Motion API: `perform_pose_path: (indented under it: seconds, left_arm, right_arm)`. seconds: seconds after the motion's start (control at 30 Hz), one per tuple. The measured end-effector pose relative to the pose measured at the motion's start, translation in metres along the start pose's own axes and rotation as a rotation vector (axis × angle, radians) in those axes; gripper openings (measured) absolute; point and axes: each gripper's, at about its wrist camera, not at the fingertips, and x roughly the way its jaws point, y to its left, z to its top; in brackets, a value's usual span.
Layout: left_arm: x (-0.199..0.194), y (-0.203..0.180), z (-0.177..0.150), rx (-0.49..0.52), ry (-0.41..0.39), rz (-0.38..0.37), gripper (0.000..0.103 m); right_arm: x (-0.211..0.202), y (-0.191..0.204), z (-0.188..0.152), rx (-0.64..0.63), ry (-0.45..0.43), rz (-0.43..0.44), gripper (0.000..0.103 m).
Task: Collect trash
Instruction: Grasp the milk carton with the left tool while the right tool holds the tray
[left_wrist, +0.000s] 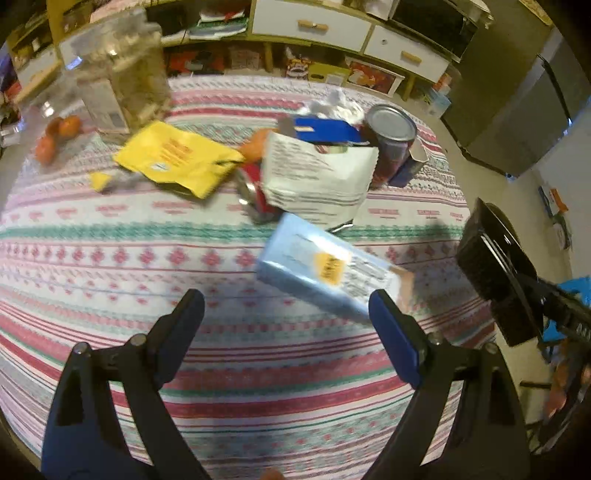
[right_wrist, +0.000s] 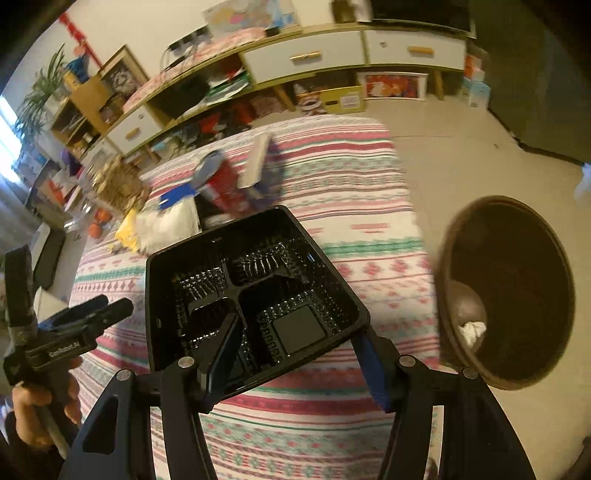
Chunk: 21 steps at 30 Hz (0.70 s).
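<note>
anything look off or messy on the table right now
Yes. Trash lies in a jumble on the striped tablecloth: a yellow packet, a white bag and a light blue carton lying on its side. The right gripper holds a black tray tilted in the air.

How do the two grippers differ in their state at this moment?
The left gripper is open and holds nothing; the right gripper is shut on the black tray. The left gripper points at the trash pile; the right gripper is beside the brown bin. Both hover above the striped tablecloth.
</note>
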Motion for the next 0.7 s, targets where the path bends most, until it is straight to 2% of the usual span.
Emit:
perform_pose_path:
  seconds: [0.07,0.13,0.2,0.3,0.43,0.63,0.7]
  left_arm:
    - [0.01,-0.005,0.003,-0.061,0.023,-0.013,0.09]
    - [0.017,-0.012,0.006,-0.102,0.016,0.028,0.09]
    - [0.024,-0.022,0.01,-0.115,0.003,0.08,0.09]
    - [0.034,-0.035,0.015,-0.14,-0.026,0.115,0.09]
    - [0.049,-0.048,0.017,-0.119,-0.029,0.187,0.09]
    - [0.059,-0.043,0.009,-0.098,0.02,0.164,0.09]
    - [0.056,-0.042,0.006,-0.087,0.028,0.145,0.082]
  right_arm:
    - [-0.005,-0.015,-0.002,0.024,-0.006,-0.011,0.061]
    - [-0.008,-0.024,-0.002,0.034,-0.01,-0.026,0.061]
    - [-0.011,-0.032,-0.003,0.037,-0.013,-0.035,0.061]
    - [-0.015,-0.042,-0.006,0.041,-0.015,-0.049,0.062]
    - [-0.021,-0.056,-0.008,0.061,-0.024,-0.064,0.062]
    - [-0.028,-0.072,-0.012,0.09,-0.032,-0.079,0.062]
    - [-0.029,-0.076,-0.013,0.096,-0.032,-0.084,0.062]
